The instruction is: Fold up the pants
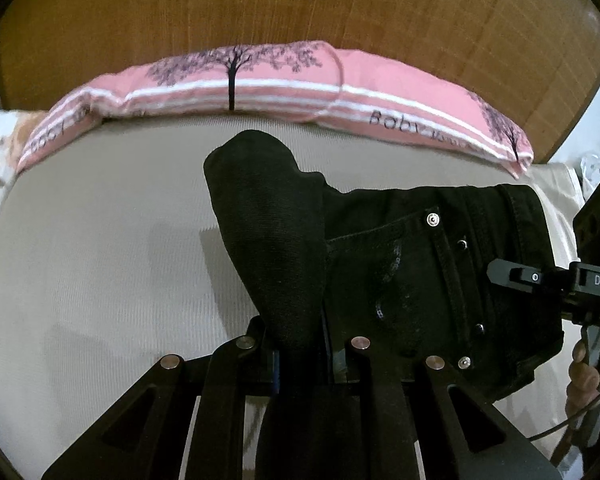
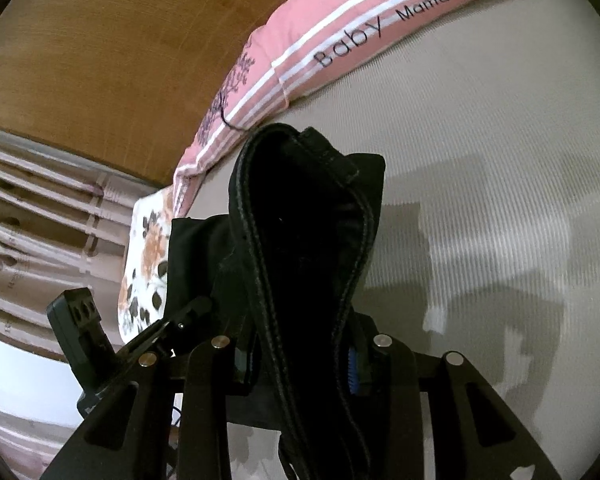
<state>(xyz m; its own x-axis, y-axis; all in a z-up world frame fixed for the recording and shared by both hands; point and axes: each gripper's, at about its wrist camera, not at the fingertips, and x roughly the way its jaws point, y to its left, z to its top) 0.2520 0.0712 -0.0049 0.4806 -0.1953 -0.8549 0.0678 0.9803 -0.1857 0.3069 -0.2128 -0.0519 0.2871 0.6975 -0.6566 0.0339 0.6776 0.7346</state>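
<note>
Pants [image 1: 400, 264], black denim, are lying bunched on the beige bed [image 1: 92, 248] in the left wrist view, waistband and rivets toward the right. We are clamping a fold of the fabric in our left gripper [image 1: 300, 360]; its jaws are closing on the cloth, which is rising in a dark hump between them. Our right gripper [image 1: 512, 276] is entering from the right edge, touching the waistband, with a hand [image 1: 588, 364] on its handle below. Behind the pants a pink pillow [image 1: 260, 80] printed with trees is resting against a wooden headboard [image 1: 300, 4].

In the right wrist view we are gripping the waistband in the right gripper [image 2: 300, 360], jaws pressing on the thick seamed edge, and the pants [image 2: 300, 216] are standing up from it above the bed [image 2: 500, 160]. The left gripper [image 2: 180, 320] is showing at lower left, touching the fabric. A floral cloth [image 2: 148, 260] is lying beside the pillow [image 2: 300, 36], under the headboard [image 2: 100, 60].
</note>
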